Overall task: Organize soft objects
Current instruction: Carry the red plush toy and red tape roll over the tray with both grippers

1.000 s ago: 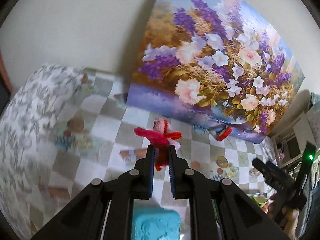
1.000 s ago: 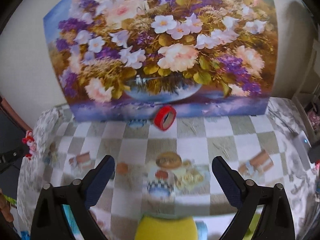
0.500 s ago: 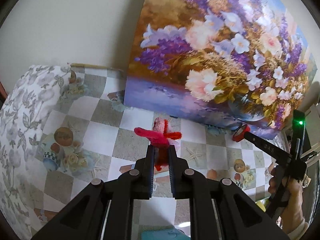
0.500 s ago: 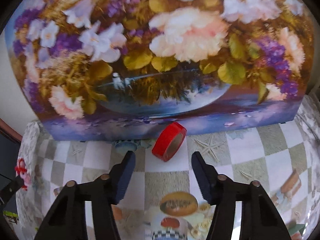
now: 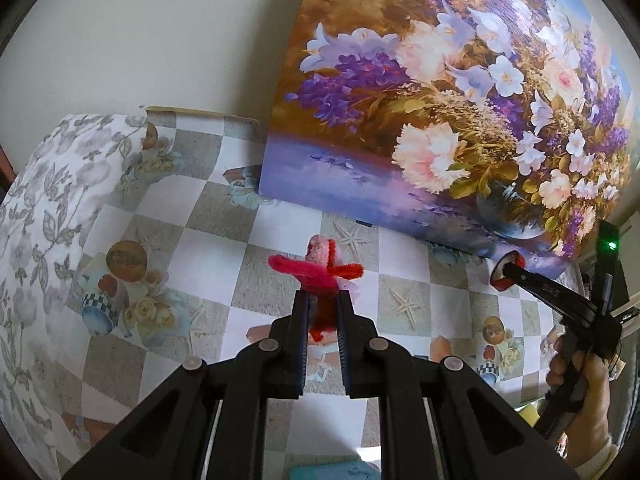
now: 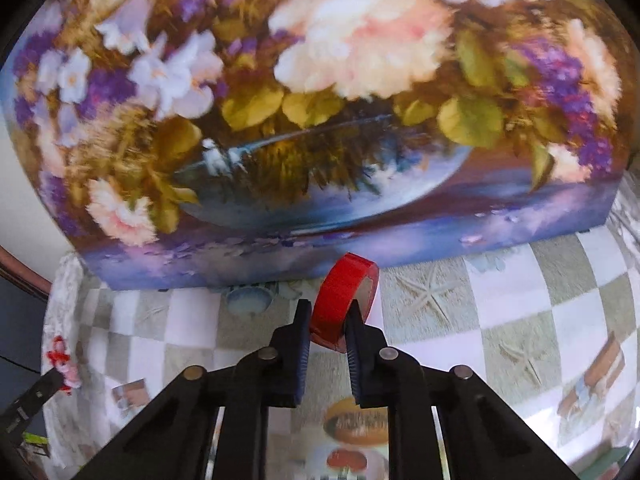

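My left gripper (image 5: 322, 298) is shut on a pink and red pipe-cleaner figure (image 5: 316, 268), held above the checked tablecloth (image 5: 200, 248). In the right wrist view this figure (image 6: 60, 360) shows small at the far left, on the left gripper's tip (image 6: 52, 378). A red tape roll (image 6: 344, 292) stands on edge in front of the flower painting (image 6: 320, 120). My right gripper (image 6: 328, 312) is closing its jaws, with the roll between the pads and both pads against its sides. From the left wrist view, the right gripper (image 5: 506, 276) reaches the roll (image 5: 499, 280) at the far right.
The large flower painting (image 5: 440, 120) leans on the wall at the back of the table. A person's hand (image 5: 588, 400) holds the right gripper's handle. A teal object (image 5: 332, 472) lies at the near edge. A floral cloth (image 5: 40, 220) hangs off the table's left side.
My right gripper has moved forward and down to the red tape roll, and its wide jaws have closed around it. My left gripper sank a little, still holding the figure.
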Available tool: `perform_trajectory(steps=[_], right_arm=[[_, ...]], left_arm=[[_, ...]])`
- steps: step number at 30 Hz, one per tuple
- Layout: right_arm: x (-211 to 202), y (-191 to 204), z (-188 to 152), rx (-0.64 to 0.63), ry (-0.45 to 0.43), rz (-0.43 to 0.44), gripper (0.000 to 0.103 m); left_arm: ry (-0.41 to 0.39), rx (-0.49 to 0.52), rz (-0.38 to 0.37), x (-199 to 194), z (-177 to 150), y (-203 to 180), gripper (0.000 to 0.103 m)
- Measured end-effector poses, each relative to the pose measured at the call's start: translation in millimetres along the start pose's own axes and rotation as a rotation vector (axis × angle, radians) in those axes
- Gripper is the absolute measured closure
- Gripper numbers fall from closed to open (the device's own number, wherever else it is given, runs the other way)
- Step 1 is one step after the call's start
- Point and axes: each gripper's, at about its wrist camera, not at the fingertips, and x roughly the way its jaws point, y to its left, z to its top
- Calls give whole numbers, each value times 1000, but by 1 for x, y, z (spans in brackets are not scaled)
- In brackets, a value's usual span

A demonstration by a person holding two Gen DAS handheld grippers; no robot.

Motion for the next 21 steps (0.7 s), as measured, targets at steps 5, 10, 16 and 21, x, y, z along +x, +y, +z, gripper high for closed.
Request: perform_trajectory(steps=[5, 10, 16, 21], right_arm=[[-58, -9, -12, -14, -23, 23, 85], [-134, -18, -27, -50, -66, 9, 85], [-224, -30, -58, -100, -121, -24, 85], [-280, -44, -98, -122, -153, -51, 85]], left_arm=[[-11, -26, -31, -32, -10, -11, 90], [-26, -16, -63, -76, -29, -34, 90], [-64, 21, -110, -133, -63, -79, 90], [-64, 31, -156, -158, -95, -110, 90]])
